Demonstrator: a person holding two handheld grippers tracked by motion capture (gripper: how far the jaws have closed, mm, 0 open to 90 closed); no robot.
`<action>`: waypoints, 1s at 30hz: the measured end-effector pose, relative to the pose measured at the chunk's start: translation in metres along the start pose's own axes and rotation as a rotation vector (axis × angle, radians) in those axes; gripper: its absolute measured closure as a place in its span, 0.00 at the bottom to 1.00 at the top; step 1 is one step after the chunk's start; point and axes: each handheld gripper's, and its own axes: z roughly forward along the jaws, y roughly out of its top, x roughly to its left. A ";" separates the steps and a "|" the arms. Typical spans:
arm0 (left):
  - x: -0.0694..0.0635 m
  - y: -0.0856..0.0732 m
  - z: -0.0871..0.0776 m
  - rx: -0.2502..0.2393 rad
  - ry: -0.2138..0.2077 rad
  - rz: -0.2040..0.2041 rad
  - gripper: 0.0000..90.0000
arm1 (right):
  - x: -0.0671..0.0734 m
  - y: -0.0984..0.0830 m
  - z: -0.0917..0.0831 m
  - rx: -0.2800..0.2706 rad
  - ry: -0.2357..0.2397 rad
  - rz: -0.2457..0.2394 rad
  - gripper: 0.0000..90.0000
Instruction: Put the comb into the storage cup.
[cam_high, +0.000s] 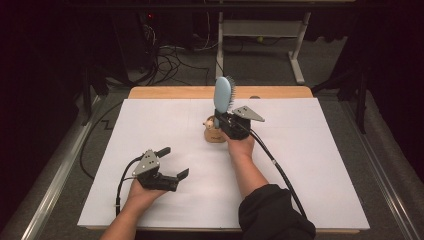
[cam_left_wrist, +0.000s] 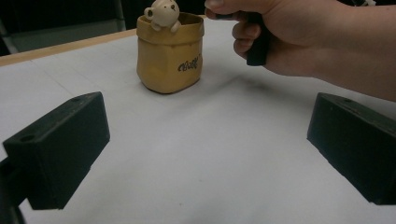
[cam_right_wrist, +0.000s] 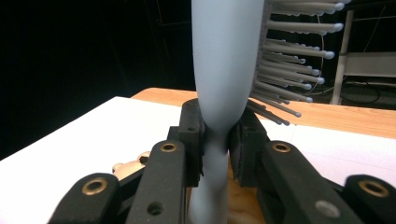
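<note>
At frame centre my right tool is clamped on the blue hairbrush, upright above the yellow pouch; I judge insertion underway, needing a straight descent; left tool idles wide open, lower left.
</note>
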 end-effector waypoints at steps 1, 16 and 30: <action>0.000 0.000 0.000 0.001 -0.003 0.001 0.00 | 0.000 0.000 0.000 0.000 -0.001 0.002 0.86; 0.000 -0.001 0.002 0.013 -0.011 0.008 0.00 | -0.005 0.000 -0.002 0.011 -0.024 -0.003 0.81; -0.001 -0.002 0.003 0.025 -0.023 0.008 0.00 | -0.010 0.001 -0.005 0.033 -0.050 -0.031 0.79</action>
